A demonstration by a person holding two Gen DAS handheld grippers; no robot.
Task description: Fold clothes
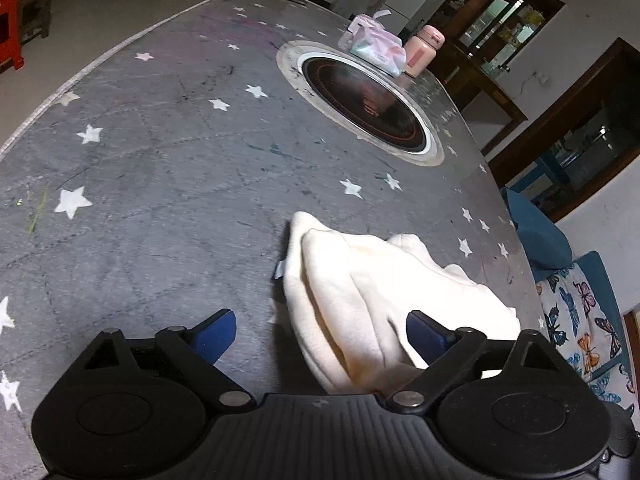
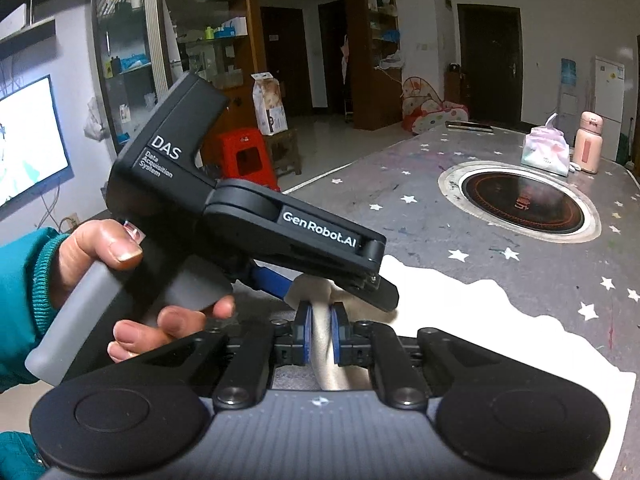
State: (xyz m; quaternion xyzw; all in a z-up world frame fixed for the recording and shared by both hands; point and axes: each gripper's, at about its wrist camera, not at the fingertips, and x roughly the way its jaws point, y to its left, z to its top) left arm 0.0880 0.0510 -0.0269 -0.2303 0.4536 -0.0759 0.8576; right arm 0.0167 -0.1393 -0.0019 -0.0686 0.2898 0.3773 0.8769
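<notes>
A cream white garment (image 1: 360, 296) lies bunched on the grey star-patterned table (image 1: 160, 160). My left gripper (image 1: 320, 336) is open, its blue fingers on either side of the garment's near end, just above it. My right gripper (image 2: 320, 332) is shut on a fold of the same garment (image 2: 500, 320), which spreads away to the right. In the right wrist view the left gripper's black body (image 2: 240, 216), held in a hand with a teal sleeve, hovers over that pinched fold.
A round induction hob (image 1: 360, 100) is set into the table's middle. A tissue pack (image 1: 376, 46) and a pink flask (image 1: 420, 50) stand at the far end. A blue chair with a butterfly cushion (image 1: 580, 312) is to the right. A red stool (image 2: 244, 156) stands on the floor.
</notes>
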